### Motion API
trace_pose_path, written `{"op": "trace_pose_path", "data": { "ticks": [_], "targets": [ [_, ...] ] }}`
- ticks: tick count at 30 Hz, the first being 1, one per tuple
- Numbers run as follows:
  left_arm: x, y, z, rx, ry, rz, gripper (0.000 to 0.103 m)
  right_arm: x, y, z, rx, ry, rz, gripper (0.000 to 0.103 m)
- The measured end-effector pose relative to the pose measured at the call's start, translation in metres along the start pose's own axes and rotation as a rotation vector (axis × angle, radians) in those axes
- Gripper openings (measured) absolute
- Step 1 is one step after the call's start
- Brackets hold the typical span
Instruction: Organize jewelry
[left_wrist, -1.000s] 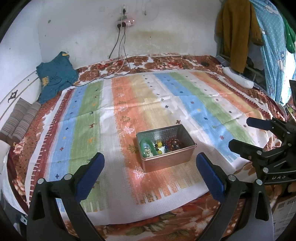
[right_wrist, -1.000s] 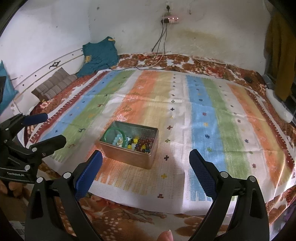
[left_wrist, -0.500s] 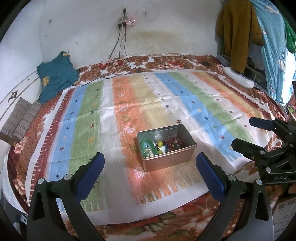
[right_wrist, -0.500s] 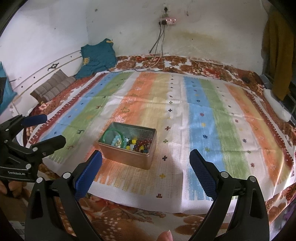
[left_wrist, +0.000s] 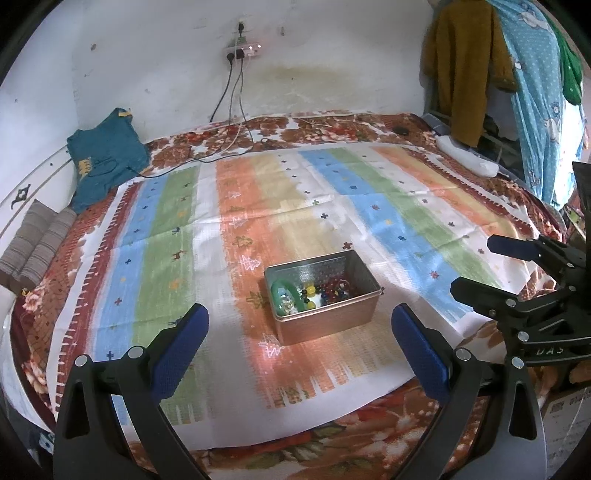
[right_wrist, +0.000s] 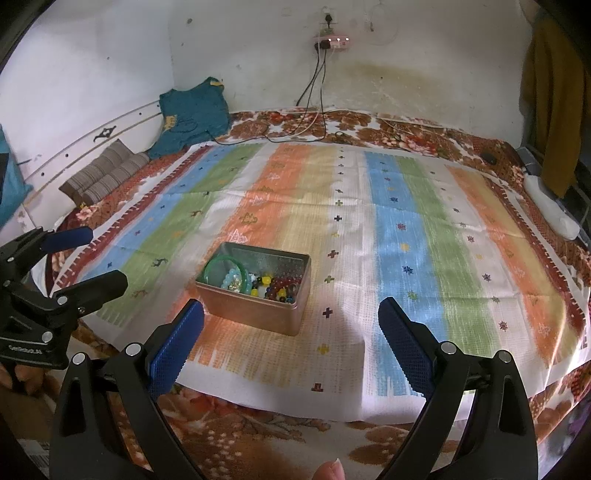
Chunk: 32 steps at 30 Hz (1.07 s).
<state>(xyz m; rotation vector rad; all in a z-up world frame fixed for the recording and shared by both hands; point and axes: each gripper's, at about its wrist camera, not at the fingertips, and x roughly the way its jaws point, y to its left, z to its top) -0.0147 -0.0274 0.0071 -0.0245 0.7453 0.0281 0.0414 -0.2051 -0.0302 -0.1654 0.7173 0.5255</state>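
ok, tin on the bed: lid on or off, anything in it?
Open, no lid on it. The tin holds a green bangle and mixed beads across its floor.

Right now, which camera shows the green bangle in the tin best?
The right wrist view: the green bangle shows as a nearly full ring inside the tin. The left wrist view shows only part of it, foreshortened.
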Motion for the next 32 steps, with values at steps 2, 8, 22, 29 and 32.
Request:
{"op": "trace_pose_path", "data": {
  "ticks": [2, 8, 22, 29, 32],
  "targets": [
    [-0.0006, -0.0005, -0.0006, -0.001, -0.001, -0.017, 0.097, 0.0003, 0.0001, 0.0000, -0.001, 0.000, 0.001, 0.096],
    [-0.0011, 0.0005, -0.0036, -0.003, -0.001, -0.020, 0.097, 0.0003, 0.0010, -0.0010, -0.004, 0.003, 0.002, 0.096],
    [-0.0010, 0.0028, -0.0061, -0.004, -0.013, -0.012, 0.097, 0.0008, 0.0009, -0.0010, -0.005, 0.004, 0.001, 0.096],
    [-0.0011, 0.0013, -0.0067, 0.004, -0.020, -0.010, 0.097, 0.0001, 0.0020, -0.0022, -0.003, 0.001, 0.001, 0.096],
    [-0.0022, 0.0006, -0.0072, 0.010, -0.024, -0.014, 0.097, -0.0004, 0.0017, -0.0031, -0.002, 0.002, 0.001, 0.096]
  ]
}}
